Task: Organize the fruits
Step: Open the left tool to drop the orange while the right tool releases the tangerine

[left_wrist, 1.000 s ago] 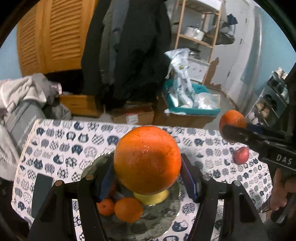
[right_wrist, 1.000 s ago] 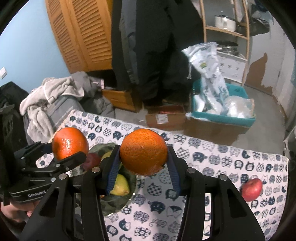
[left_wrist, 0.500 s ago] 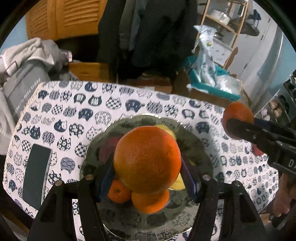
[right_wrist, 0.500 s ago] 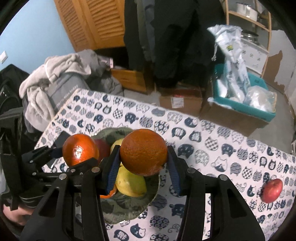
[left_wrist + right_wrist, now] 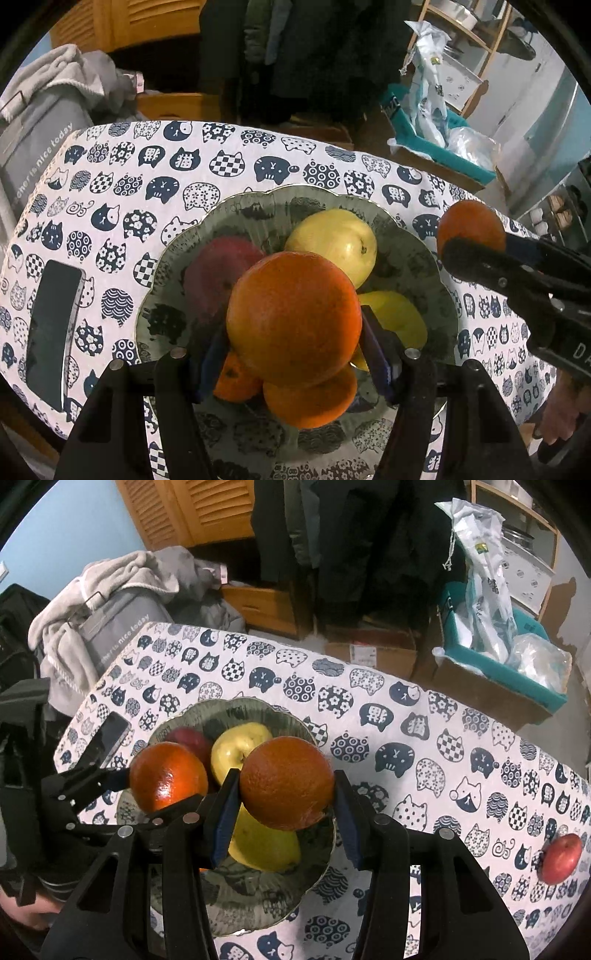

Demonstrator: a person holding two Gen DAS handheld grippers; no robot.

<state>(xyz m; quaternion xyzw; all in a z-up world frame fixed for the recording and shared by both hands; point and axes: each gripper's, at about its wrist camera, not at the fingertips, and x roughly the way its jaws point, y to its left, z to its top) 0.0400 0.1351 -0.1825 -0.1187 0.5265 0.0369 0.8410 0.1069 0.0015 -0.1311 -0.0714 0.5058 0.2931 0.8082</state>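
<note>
Item: two oranges, one [image 5: 293, 314] clamped in the left gripper [image 5: 291, 354], one [image 5: 286, 782] clamped in the right gripper [image 5: 284, 818]. Both have come down over the bowl [image 5: 258, 201], which a second ago lay farther below; release looks imminent (judgement). Bowl holds apples and small oranges. One red apple [image 5: 561, 858] lies near the tablecloth's [image 5: 369, 701] right edge; phone [image 5: 51, 328] near its left edge. Cluttered room behind.
</note>
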